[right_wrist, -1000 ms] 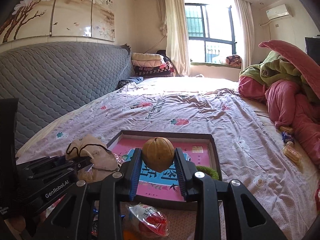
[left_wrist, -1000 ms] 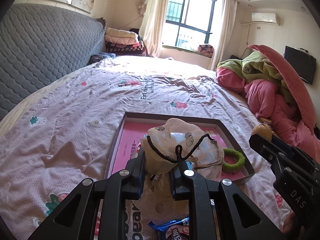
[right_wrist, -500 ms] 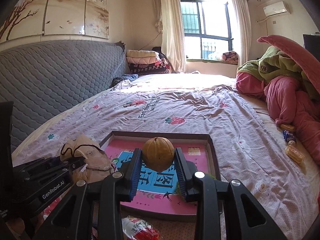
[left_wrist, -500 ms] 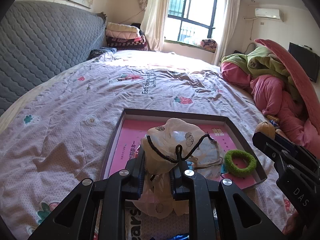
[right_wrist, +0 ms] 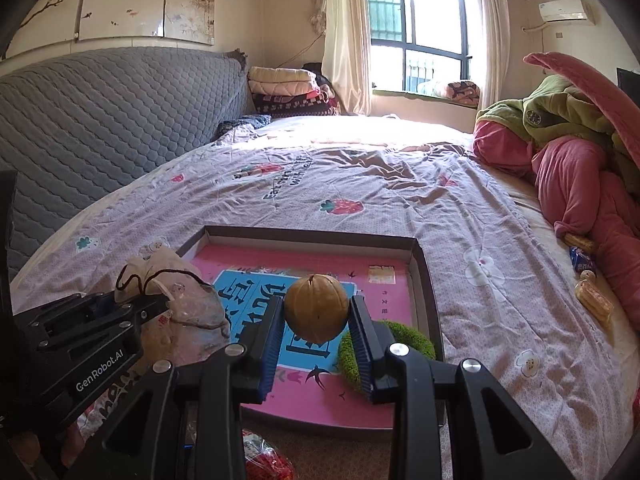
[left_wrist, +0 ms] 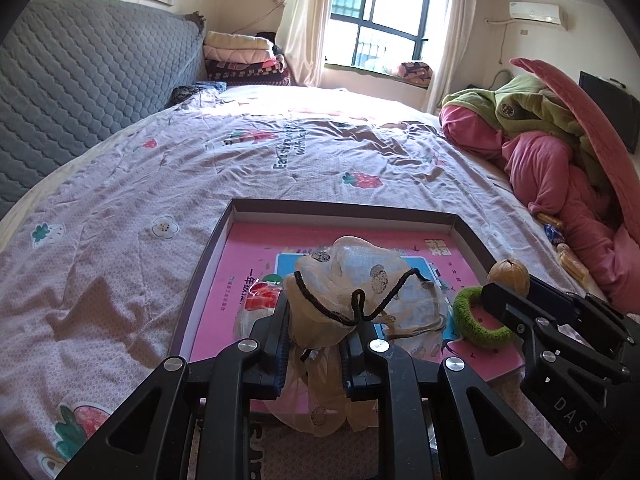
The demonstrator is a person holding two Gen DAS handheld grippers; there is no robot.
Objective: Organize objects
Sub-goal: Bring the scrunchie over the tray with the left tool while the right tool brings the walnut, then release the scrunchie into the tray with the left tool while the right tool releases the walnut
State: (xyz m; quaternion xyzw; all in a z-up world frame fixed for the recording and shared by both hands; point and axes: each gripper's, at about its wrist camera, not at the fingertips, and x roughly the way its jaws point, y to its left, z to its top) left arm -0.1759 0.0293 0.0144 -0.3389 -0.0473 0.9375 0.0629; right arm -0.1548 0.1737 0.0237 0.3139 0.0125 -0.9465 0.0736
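A shallow dark-rimmed tray [left_wrist: 208, 248] with a pink printed floor lies on the bed [left_wrist: 120, 208] near its front edge. The left tongs [left_wrist: 318, 330] are closed on a sheer drawstring pouch [left_wrist: 344, 280], held above the tray's near left part. The right tongs [right_wrist: 316, 320] grip a round tan nut [right_wrist: 316, 307] over the tray's near right side. Inside the tray, a green fuzzy ring [right_wrist: 416, 344] lies by the near right corner, and a clear packet with red contents [left_wrist: 256, 304] lies at the near left.
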